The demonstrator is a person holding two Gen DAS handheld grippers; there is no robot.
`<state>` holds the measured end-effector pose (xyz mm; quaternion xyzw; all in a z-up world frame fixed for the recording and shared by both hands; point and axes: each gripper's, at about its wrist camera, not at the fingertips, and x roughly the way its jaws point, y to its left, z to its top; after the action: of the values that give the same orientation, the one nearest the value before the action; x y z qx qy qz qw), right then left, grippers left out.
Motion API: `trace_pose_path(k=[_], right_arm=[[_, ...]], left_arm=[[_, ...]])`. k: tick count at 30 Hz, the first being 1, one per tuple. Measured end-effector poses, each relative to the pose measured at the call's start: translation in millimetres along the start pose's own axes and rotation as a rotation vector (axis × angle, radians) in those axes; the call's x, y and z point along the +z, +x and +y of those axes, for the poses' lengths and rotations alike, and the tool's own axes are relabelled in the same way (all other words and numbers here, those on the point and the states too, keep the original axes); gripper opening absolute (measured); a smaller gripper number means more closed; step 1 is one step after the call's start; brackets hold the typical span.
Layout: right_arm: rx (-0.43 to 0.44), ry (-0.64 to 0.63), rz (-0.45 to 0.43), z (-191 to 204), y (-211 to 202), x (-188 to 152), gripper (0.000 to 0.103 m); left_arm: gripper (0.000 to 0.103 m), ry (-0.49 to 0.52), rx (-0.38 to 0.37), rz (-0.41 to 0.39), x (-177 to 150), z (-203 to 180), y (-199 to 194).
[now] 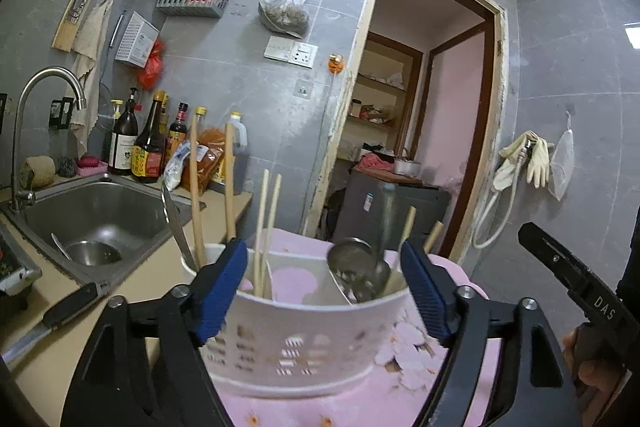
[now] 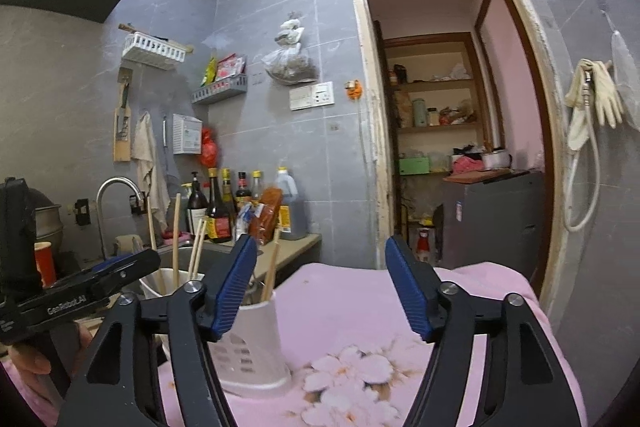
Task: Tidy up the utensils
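Mostly white perforated plastic caddy (image 1: 296, 339), wooden chopsticks (image 1: 266, 227)

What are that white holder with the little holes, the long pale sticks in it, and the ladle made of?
White slotted utensil holder: probably plastic, matte, moulded slots. Long pale chopsticks: likely wood or bamboo, tan and dull. Shiny grey ladle: seemingly steel, with mirror-like reflections.

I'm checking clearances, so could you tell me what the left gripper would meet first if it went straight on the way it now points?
Probably the white utensil holder, which sits between the open left gripper fingers, though depth is uncertain.
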<state>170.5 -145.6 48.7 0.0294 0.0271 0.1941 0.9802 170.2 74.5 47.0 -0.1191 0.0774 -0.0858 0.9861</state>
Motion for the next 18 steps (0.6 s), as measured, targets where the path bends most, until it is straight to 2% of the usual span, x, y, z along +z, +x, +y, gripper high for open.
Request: trace_pose_path(k=[3,5,12,14,18], right_arm=[[-0.022,0.003,0.009,-6,-12,-1,0.074],[-0.035,0.006,0.011,-9,-20,-2,0.078],[-0.08,0.008,0.029,-17,-50,-3,0.092],[-0.088,0.013,0.035,-18,-58,-4,0.1],[-0.108,0.018,0.044,-20,-76,-7,0.103]], left_arm=[[0.092,0.011,-0.014,0.009,-6,-10,-7],[0.097,0.014,-0.021,0.011,-9,-15,-11],[0.099,0.022,-0.041,0.041,-18,-32,-26],[0.1,0.015,-0.053,0.046,-19,-36,-33],[0.101,0.002,-0.055,0.054,-20,-42,-48]])
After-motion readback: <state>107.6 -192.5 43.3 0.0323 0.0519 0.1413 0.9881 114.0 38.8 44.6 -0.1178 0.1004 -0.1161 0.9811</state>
